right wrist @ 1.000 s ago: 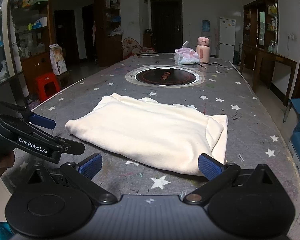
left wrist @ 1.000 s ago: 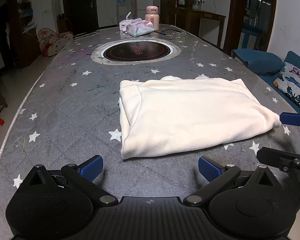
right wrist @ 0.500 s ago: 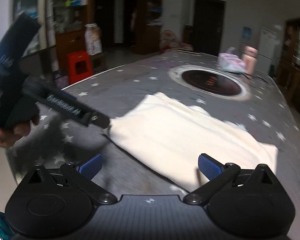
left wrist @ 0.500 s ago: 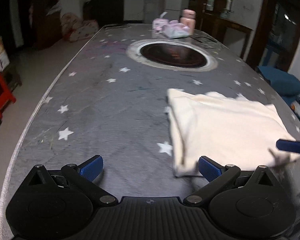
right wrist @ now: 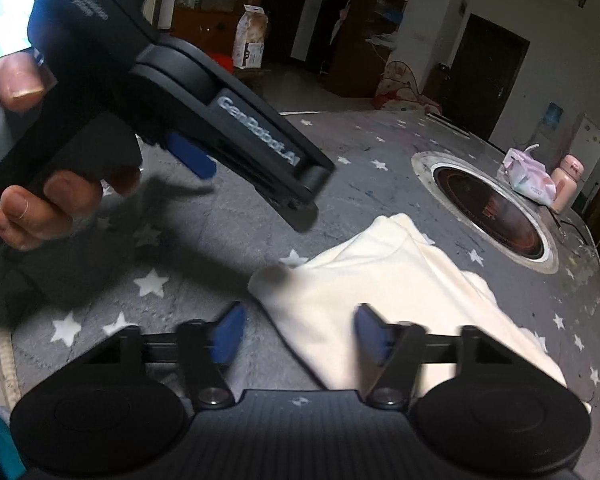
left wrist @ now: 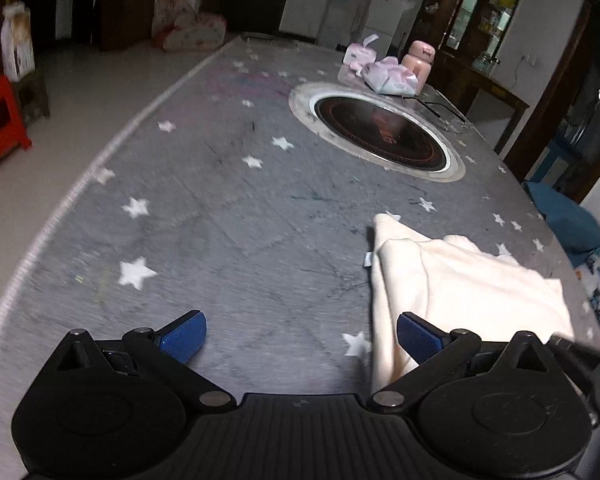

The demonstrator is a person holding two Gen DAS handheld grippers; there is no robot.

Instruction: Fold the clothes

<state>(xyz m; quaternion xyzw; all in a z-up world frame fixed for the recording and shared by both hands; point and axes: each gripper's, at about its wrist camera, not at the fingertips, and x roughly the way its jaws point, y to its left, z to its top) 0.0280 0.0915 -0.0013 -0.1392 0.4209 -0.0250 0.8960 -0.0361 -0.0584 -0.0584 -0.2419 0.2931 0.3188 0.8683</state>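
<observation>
Garment: folded cream cloth [right wrist: 384,292] lying on the star-patterned table [left wrist: 204,240]
Right gripper [right wrist: 298,334]: jaws closing; cloth corner between them, not yet pinched
Left gripper [left wrist: 300,334]: jaws wide apart; holding nothing; cloth edge at its right finger

My left wrist camera looks down its fingers, low over the star-patterned table [left wrist: 220,208]; my right does likewise. Both share the folded cream garment [left wrist: 472,292] and inset cooktop [right wrist: 496,216].
</observation>
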